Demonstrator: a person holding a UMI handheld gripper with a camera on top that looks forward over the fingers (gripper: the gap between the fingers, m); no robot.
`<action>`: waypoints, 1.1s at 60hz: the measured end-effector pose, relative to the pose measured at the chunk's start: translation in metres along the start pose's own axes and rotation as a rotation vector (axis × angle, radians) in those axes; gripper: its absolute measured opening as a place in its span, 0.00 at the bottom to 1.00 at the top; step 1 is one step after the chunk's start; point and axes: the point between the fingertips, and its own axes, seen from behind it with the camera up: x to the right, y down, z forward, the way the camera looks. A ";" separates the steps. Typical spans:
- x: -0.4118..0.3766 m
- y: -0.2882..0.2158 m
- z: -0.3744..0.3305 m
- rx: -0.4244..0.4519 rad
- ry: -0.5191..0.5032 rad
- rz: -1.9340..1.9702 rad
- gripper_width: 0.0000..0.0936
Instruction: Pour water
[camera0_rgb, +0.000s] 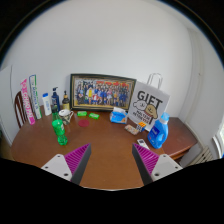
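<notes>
Gripper view: tool (112, 160) nearest, its two fingers spread wide with nothing between them, magenta pads (78, 157) on the inner faces, only bare brown tabletop (108, 140) in the gap; beyond the left finger a green bottle (59, 131) stands upright on the tabletop, well apart from the tool; just behind it a white cup (67, 115), contents cannot be told; a few small green items (89, 115) lie past the cup toward the back; beyond the right finger a blue object (158, 132) near the tabletop's right edge, shape unclear; a smaller blue item (119, 116) sits close to the middle, just beside a white bag printed GIFT (148, 105); at the back a framed group photo (102, 93) leans against the white wall (110, 40); left of the frame a cluster of upright bottles (48, 102) and a pink-and-white box (29, 100); a dark chair back (19, 110) shows at the far left beside the tabletop.
</notes>
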 end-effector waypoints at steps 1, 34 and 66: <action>-0.003 0.002 -0.001 -0.002 0.001 -0.001 0.91; -0.213 0.031 0.059 0.017 -0.157 0.028 0.91; -0.303 0.019 0.261 0.165 -0.102 0.119 0.78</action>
